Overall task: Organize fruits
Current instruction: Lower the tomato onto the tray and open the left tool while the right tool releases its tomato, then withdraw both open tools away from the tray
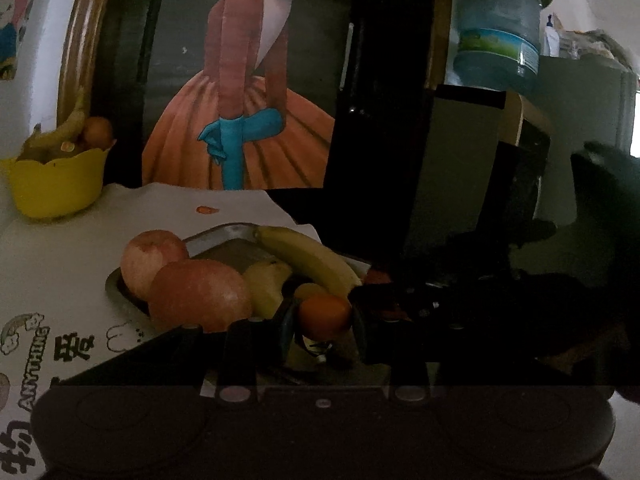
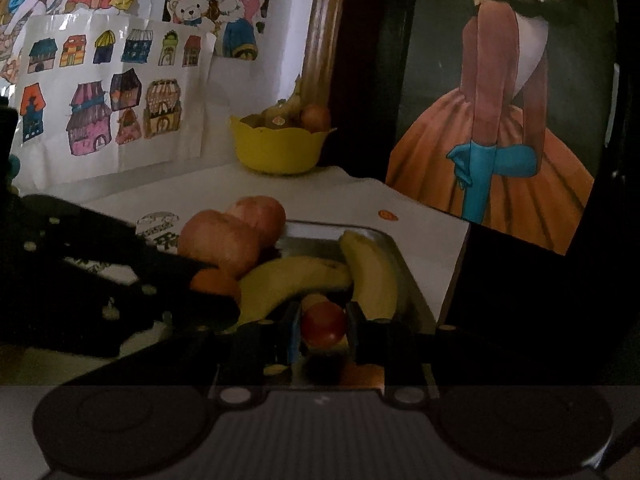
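A metal tray [image 1: 224,236] holds two apples [image 1: 200,294], two bananas [image 1: 308,258] and small round fruits. My left gripper [image 1: 323,326] is shut on a small orange fruit [image 1: 324,316] at the tray's near edge. In the right wrist view the tray [image 2: 320,232] shows the apples [image 2: 218,242] and bananas [image 2: 372,276]. My right gripper [image 2: 323,330] is shut on a small red fruit [image 2: 323,324] over the tray's near end. The left gripper's dark body [image 2: 100,280] reaches in from the left with the orange fruit [image 2: 214,282].
A yellow bowl [image 1: 56,184] with bananas and an orange stands at the back left of the white table; it also shows in the right wrist view [image 2: 280,148]. A framed painting [image 1: 240,100] leans behind. A water jug [image 1: 500,28] stands at the right. Drawings [image 2: 108,100] hang on the wall.
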`<act>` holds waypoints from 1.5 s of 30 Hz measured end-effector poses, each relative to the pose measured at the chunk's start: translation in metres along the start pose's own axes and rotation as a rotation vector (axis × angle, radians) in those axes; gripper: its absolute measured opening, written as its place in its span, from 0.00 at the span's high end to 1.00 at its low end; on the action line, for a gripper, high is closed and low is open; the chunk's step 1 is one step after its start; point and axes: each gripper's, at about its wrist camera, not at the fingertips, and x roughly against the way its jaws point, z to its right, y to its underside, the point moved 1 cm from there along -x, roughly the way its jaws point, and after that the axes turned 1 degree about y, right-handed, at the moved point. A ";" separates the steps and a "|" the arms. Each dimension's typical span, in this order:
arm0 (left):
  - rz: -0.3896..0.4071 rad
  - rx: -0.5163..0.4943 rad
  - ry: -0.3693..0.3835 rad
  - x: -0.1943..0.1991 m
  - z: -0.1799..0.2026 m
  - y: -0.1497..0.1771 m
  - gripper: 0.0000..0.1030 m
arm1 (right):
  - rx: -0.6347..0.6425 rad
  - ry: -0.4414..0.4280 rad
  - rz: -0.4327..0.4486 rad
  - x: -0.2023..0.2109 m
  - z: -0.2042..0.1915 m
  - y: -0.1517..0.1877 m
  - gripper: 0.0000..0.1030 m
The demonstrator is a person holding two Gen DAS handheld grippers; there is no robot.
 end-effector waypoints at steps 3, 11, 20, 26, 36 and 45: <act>-0.011 0.013 0.001 -0.002 -0.002 -0.001 0.67 | -0.002 -0.004 -0.015 -0.002 -0.001 0.004 0.74; -0.040 0.020 0.003 -0.004 -0.004 0.000 0.66 | -0.020 -0.008 -0.024 -0.005 -0.001 0.008 0.74; -0.042 0.023 0.005 -0.004 -0.005 0.000 0.65 | -0.024 -0.008 -0.028 -0.006 -0.002 0.009 0.74; -0.040 0.028 0.006 -0.003 -0.005 0.000 0.65 | -0.030 -0.007 -0.027 -0.006 -0.002 0.010 0.73; -0.008 0.039 -0.003 0.002 -0.007 -0.002 0.53 | -0.042 -0.006 0.002 0.002 -0.001 0.009 0.57; 0.086 0.133 -0.047 0.032 -0.008 -0.011 0.23 | -0.088 0.018 0.053 0.028 0.001 0.001 0.26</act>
